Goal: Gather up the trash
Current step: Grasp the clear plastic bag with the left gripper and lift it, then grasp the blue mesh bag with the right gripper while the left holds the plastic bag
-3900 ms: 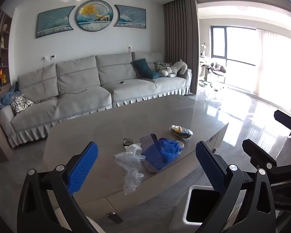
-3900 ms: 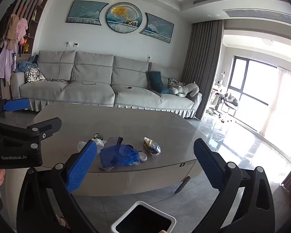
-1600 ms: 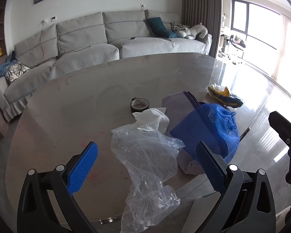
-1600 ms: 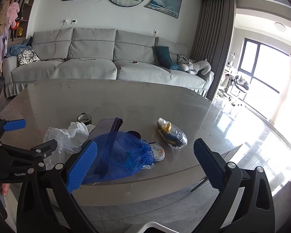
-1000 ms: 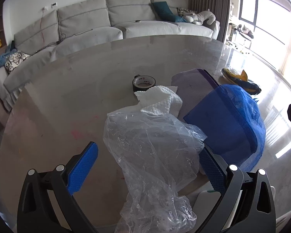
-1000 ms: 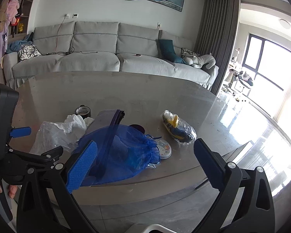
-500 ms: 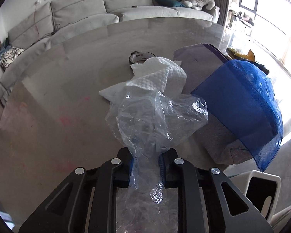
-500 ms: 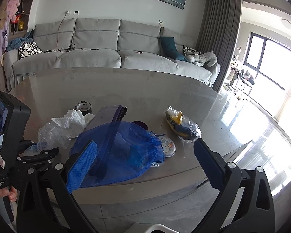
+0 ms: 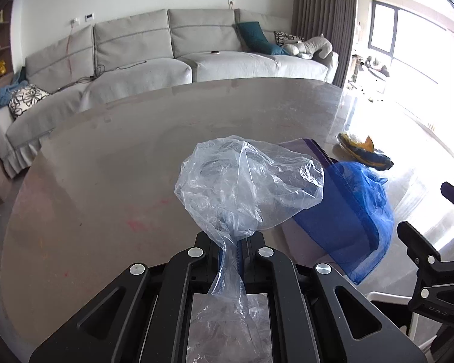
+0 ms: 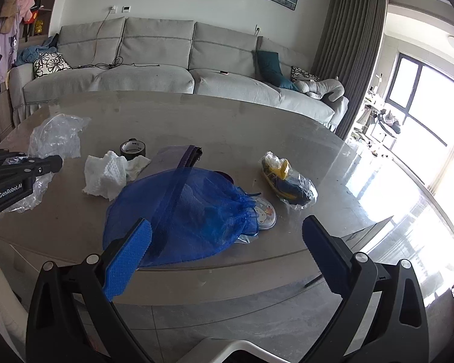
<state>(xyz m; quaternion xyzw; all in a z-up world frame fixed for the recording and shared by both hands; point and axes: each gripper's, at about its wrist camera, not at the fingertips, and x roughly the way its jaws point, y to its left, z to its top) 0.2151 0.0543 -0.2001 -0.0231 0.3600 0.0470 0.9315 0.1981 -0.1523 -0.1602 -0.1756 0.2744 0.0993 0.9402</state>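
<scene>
Tool L [image 9: 230, 252] clamped on bag [image 9: 245, 181]

The crumpled clear plastic bag [image 9: 242, 181] is thin, glossy film, creased all over and catching white highlights. The grey oval table top [image 10: 233, 127] looks like polished stone or a glazed slab, smooth, with a soft sheen that mirrors the window. The translucent blue mesh drawstring pouch [image 10: 193, 211] is fine, gauzy cloth, slightly shiny. To its left, the crumpled white paper towel [image 10: 106, 175] is matt with an embossed, dimpled texture. The black roll of tape [image 10: 132, 148] has a glossy rim. On the right, the clear wrapper around a yellow and dark blue item [image 10: 287, 181] is shiny crinkled film. Far behind, the long grey sofa [image 10: 154, 60] is matt woven fabric. The grey floor tiles [image 10: 221, 320] are smooth and glossy.
</scene>
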